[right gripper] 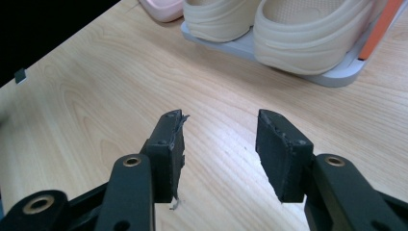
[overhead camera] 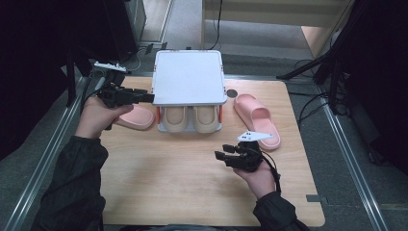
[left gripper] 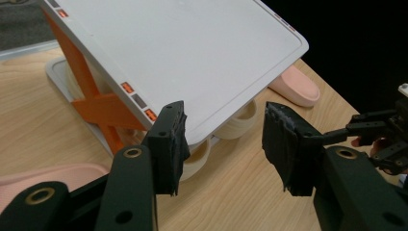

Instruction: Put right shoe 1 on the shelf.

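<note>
Gaping wide with nothing between the black jaws, left gripper [overhead camera: 137, 96] at the left edge of the white plastic two-tier shoe rack with orange cross-braces [overhead camera: 189, 77], one pad just at the near corner of the tilted top shelf, contact not clear. Parted equally wide and empty, right gripper [overhead camera: 226, 156] above bare light wooden tabletop [overhead camera: 168, 173], pointing left, well short of the rack. Beyond the table, grey floor, dark drapes, black stand legs and cables. On the rack's lower tier, side by side, pair of cream foam clogs [overhead camera: 191, 118], toes toward the person. Flat on the wood, one pink foam slide [overhead camera: 138, 117] just left of the rack, beneath the left hand [overhead camera: 98, 115]; another pink slide [overhead camera: 256, 118] right of the rack, near the right gripper's grey plate.
</note>
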Demonstrator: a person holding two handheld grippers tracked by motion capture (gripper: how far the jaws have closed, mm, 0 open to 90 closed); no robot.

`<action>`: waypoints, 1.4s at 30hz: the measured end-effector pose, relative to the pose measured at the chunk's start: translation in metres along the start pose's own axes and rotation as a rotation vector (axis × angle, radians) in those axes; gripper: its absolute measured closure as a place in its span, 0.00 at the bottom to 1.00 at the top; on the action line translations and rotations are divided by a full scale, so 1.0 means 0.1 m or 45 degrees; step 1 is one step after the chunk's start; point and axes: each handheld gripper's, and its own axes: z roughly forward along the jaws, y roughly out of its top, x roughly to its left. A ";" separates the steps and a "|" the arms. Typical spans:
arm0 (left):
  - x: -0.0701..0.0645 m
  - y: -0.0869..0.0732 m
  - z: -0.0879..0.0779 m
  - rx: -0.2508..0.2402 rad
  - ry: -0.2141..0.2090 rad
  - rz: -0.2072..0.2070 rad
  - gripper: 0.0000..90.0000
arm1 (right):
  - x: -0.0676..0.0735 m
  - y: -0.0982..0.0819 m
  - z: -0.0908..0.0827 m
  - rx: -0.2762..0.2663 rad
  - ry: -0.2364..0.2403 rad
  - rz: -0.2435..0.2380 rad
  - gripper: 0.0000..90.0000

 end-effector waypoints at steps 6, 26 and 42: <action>0.04 -0.04 -0.09 -0.005 0.030 -0.006 0.60 | -0.03 -0.05 -0.10 0.020 0.000 -0.031 0.57; 0.48 -0.36 -0.37 -0.114 0.217 -0.081 0.94 | -0.08 -0.02 -0.06 0.010 0.074 -0.084 0.56; 0.92 -0.73 -0.11 -0.073 0.299 -0.196 1.00 | -0.12 0.06 -0.04 0.005 0.075 -0.096 0.57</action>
